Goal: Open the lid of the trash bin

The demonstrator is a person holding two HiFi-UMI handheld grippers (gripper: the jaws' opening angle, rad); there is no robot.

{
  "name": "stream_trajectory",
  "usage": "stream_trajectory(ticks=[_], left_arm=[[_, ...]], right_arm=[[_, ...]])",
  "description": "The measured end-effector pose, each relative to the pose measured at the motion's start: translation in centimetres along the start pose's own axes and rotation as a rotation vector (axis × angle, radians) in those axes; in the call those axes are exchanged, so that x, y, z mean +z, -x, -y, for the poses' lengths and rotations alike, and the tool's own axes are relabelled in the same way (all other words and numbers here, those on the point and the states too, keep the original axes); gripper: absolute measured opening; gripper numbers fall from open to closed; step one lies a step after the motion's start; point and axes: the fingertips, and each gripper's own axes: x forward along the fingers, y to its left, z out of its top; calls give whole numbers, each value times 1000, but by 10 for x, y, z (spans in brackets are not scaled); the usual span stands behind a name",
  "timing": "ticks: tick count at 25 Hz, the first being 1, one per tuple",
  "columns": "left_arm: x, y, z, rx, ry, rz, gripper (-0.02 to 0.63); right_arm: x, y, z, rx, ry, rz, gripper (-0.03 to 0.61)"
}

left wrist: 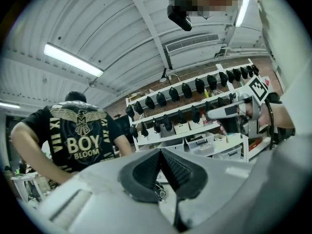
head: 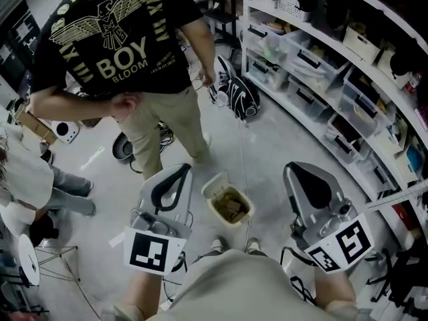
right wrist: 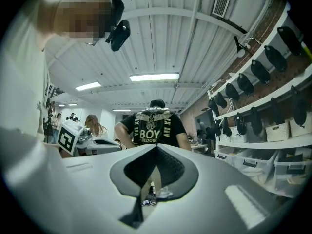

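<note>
Jaws pressed together, empty, on left gripper (head: 182, 171) & right gripper (head: 289, 170), one each side of small cream plastic trash bin (head: 208, 191) on floor; prob light, skids, so take lid at rim edge.

The bin (head: 228, 203) is standing upright just ahead of the shoes (head: 218, 245), slightly to their right. It is small, cream and rounded-rectangular, its mouth is facing up, and brownish contents are lying inside. The lid cannot be told from the rim.
</note>
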Motion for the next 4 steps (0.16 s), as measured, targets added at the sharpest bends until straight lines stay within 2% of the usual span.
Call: stream_trajectory(ticks=[4], left_arm=[[1, -2, -2, 4, 4, -3, 2]], right_arm=[[0, -2, 3, 3, -14, -3, 3]])
